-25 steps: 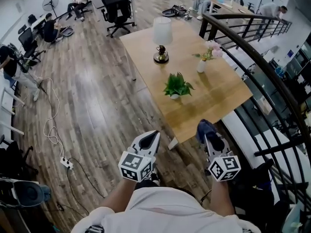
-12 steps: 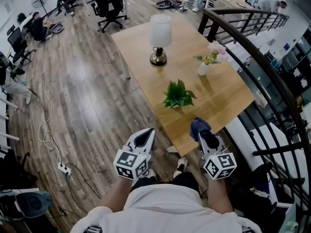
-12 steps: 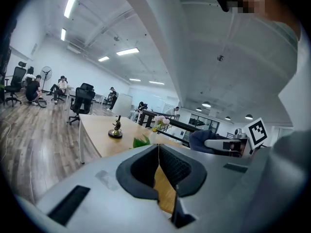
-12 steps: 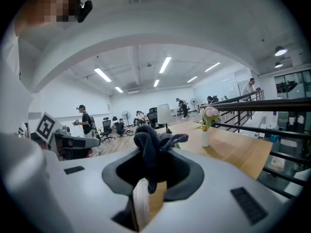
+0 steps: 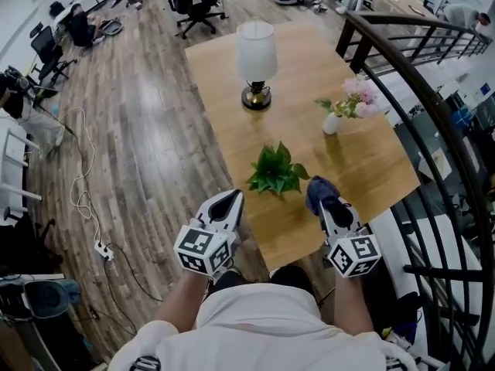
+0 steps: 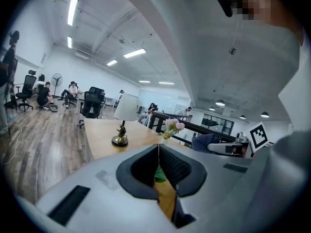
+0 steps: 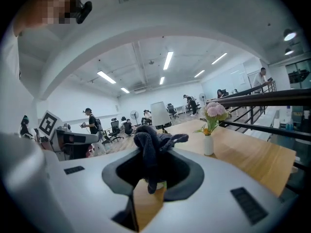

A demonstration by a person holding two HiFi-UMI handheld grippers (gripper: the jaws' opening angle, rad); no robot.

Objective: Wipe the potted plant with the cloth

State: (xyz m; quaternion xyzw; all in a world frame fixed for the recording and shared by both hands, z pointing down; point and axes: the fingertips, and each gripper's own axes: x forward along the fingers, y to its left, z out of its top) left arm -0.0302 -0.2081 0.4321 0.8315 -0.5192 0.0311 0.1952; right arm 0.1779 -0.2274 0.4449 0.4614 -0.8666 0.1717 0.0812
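A small green potted plant [image 5: 274,172] stands near the front edge of the wooden table [image 5: 363,161]. My right gripper [image 5: 325,201] is shut on a dark blue cloth [image 5: 318,191], just right of the plant and over the table's near edge. In the right gripper view the cloth [image 7: 150,147] bunches up out of the jaws and hides most of what lies ahead. My left gripper [image 5: 230,199] is shut and holds nothing, just left of the plant by the table's corner. A bit of green leaf [image 6: 159,175] shows behind its closed fingertips.
A table lamp [image 5: 255,56] with a white shade stands at the back of the table. A white vase of pink flowers [image 5: 340,113] stands on its right side. A dark railing [image 5: 433,107] runs along the right. A power strip and cable [image 5: 100,250] lie on the floor at left.
Both grippers have moved forward from over the floor to the table's near edge. They now flank the potted plant, with the cloth still in the right one.
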